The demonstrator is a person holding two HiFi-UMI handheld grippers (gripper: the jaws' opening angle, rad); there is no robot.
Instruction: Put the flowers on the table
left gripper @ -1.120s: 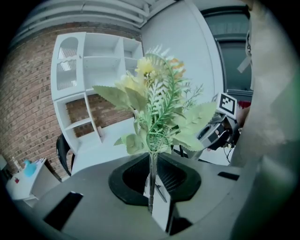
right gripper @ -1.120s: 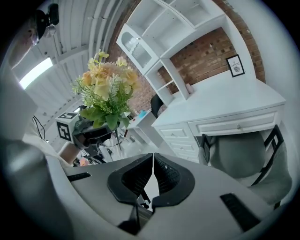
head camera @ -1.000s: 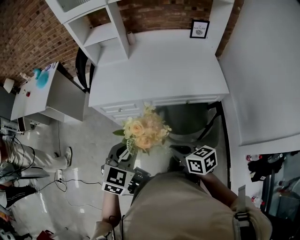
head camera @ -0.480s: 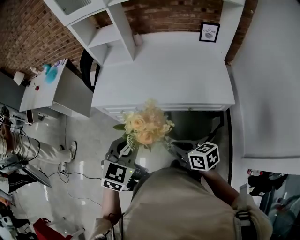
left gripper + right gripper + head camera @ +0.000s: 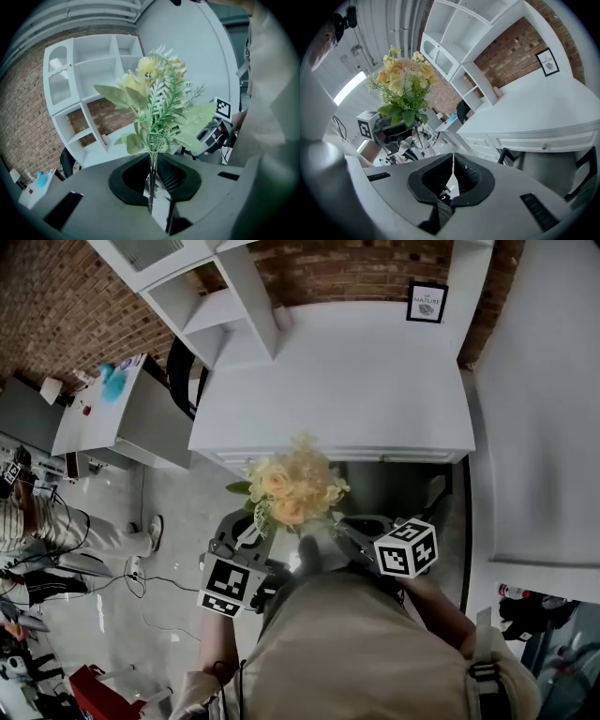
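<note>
While the left gripper [image 5: 152, 165] has its jaws clamped on the thin stems of the flowers [image 5: 291, 488], the bouquet stands upright at the centre of the head view, near the front edge of the white table [image 5: 375, 381]; the right gripper [image 5: 453, 161], lower right of the bouquet, has its jaws closed on nothing.

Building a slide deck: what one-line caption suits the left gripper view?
Left gripper shut on the stem of the flowers, held upright before a white shelf unit and brick wall.
</note>
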